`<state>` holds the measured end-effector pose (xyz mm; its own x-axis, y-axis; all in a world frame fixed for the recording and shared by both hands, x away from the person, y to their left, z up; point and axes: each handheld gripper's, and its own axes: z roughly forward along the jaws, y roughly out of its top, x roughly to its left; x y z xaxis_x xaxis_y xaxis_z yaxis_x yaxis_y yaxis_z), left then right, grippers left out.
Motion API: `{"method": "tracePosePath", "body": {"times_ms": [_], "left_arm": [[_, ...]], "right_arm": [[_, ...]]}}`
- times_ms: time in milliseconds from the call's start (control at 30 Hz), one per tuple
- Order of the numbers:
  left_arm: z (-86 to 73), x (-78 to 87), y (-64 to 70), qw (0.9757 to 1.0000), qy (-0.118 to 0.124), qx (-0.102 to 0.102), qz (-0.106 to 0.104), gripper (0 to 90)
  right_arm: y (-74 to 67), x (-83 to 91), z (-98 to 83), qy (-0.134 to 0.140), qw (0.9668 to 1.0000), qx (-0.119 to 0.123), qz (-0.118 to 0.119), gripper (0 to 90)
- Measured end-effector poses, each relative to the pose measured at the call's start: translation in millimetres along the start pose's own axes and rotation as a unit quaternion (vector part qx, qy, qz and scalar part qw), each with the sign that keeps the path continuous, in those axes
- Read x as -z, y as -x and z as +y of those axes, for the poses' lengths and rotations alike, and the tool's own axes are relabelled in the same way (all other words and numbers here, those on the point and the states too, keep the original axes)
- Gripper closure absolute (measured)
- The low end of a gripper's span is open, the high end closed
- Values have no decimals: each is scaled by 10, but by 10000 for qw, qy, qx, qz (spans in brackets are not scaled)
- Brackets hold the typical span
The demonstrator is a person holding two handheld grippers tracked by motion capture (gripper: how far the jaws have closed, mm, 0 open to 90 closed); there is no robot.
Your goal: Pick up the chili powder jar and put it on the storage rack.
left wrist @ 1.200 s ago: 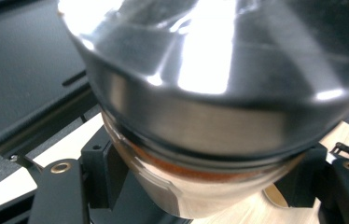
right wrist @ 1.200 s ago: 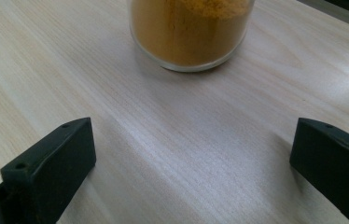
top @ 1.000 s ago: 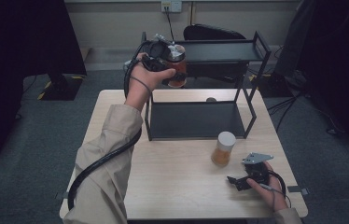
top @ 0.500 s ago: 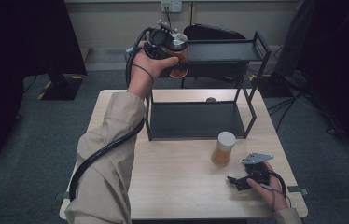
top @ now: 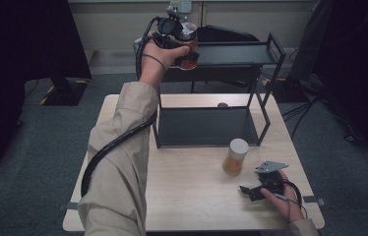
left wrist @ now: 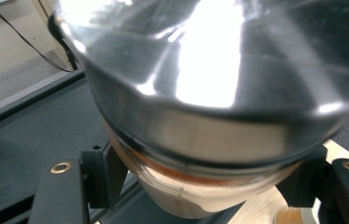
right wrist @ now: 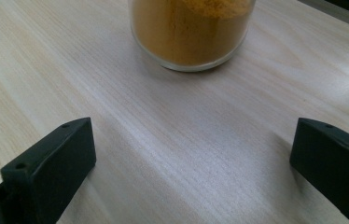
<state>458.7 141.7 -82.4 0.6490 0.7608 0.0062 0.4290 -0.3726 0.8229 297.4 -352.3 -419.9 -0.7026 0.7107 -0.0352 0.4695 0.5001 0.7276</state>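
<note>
Up high: glass jar (top: 188,45), reddish-brown contents, shiny metal lid.

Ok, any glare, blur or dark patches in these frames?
Left gripper view: strong glare on the metal lid of the held jar, which is soft and too close to focus. Right gripper view: even light, the jaws slightly blurred, the yellow jar cut off at the top. High view: dark corners, the table well lit.
</note>
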Motion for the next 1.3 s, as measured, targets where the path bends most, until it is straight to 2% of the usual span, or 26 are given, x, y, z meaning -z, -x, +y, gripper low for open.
{"method": "tracePosePath", "body": {"times_ms": [367, 467, 800, 967, 1300], "left_arm": [[80, -146, -104, 9998, 5, 119, 130, 300], [106, -201, -142, 9997, -62, 96, 194, 300], [74, -324, -216, 9993, -20, 246, 284, 300], [93, -381, -221, 9992, -93, 240, 309, 300], [99, -432, -215, 9992, -82, 171, 351, 299]], "right_arm": [[11, 0, 2, -3, 10000, 14, 20, 0], [15, -2, 3, -2, 10000, 21, 27, 0], [17, -4, 6, -4, 10000, 23, 29, 0], [17, -4, 5, -4, 10000, 24, 29, 0], [16, -3, 4, -2, 10000, 25, 27, 0]]}}
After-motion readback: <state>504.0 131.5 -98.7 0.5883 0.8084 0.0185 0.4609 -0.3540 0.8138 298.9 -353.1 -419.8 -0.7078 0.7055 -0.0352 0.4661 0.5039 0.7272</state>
